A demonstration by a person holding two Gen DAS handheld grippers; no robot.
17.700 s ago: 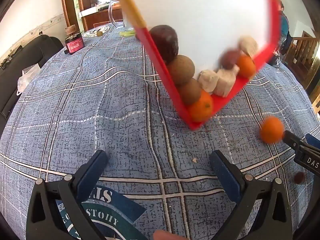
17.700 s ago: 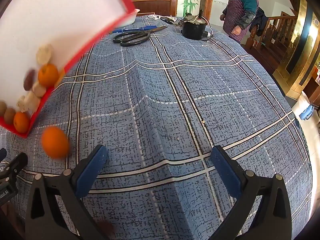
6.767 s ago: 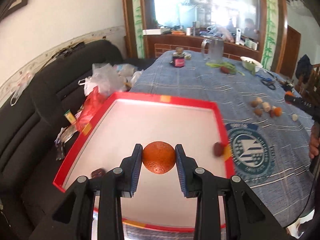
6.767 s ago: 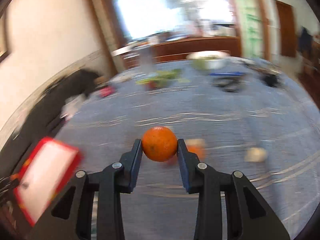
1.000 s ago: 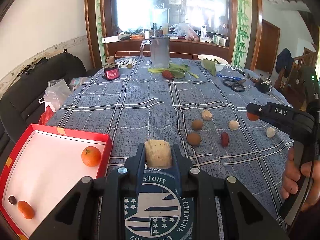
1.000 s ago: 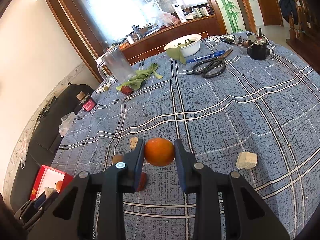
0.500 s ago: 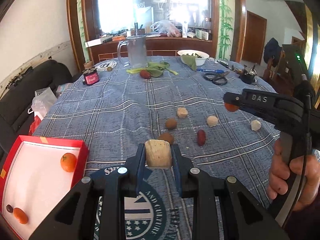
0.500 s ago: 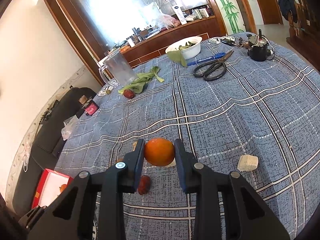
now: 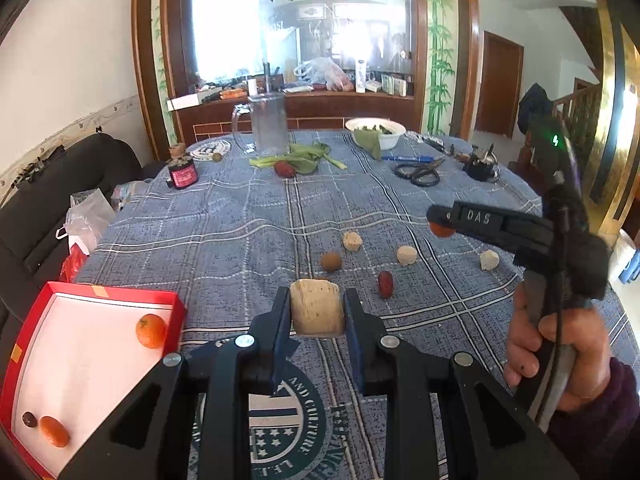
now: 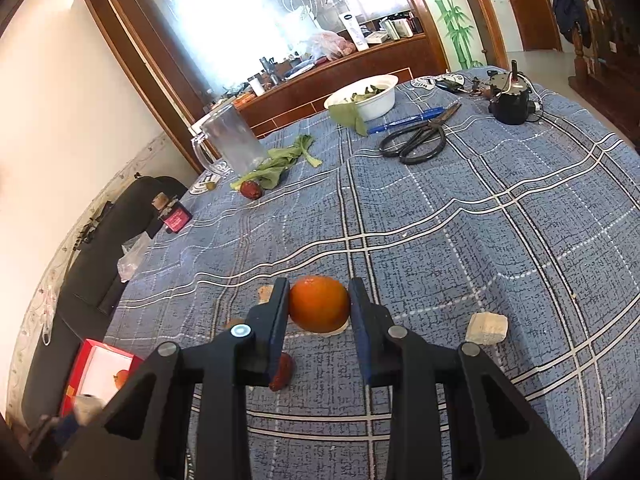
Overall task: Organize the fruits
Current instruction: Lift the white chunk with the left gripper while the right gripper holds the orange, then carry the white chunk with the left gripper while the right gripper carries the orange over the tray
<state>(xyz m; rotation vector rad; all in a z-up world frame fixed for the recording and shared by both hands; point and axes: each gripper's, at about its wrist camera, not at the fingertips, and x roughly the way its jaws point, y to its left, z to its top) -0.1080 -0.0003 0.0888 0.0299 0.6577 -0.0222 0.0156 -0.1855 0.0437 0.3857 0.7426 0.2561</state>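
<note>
My left gripper (image 9: 317,312) is shut on a pale beige fruit chunk (image 9: 316,307), held above the blue checked tablecloth. To its left lies the red tray (image 9: 100,294) with a white floor; it holds two oranges (image 9: 151,331) and a small dark fruit (image 9: 29,419). My right gripper (image 10: 319,307) is shut on an orange (image 10: 319,308). In the left wrist view that gripper (image 9: 440,226) hangs at the right, a hand on its handle. Loose on the cloth lie a brown fruit (image 9: 331,261), a red date (image 9: 385,283) and pale chunks (image 9: 406,255).
Farther back on the table stand a clear jug (image 9: 266,124), a white bowl of greens (image 9: 375,133), black scissors (image 9: 418,170), a blue pen (image 9: 406,158), a small red jar (image 9: 182,172) and a dark motor part (image 10: 510,104). A black sofa (image 9: 48,184) flanks the table's left edge.
The left gripper's view has swung slightly right and the tray has slid toward the left edge. Both grippers keep their hold; the right one has barely moved.
</note>
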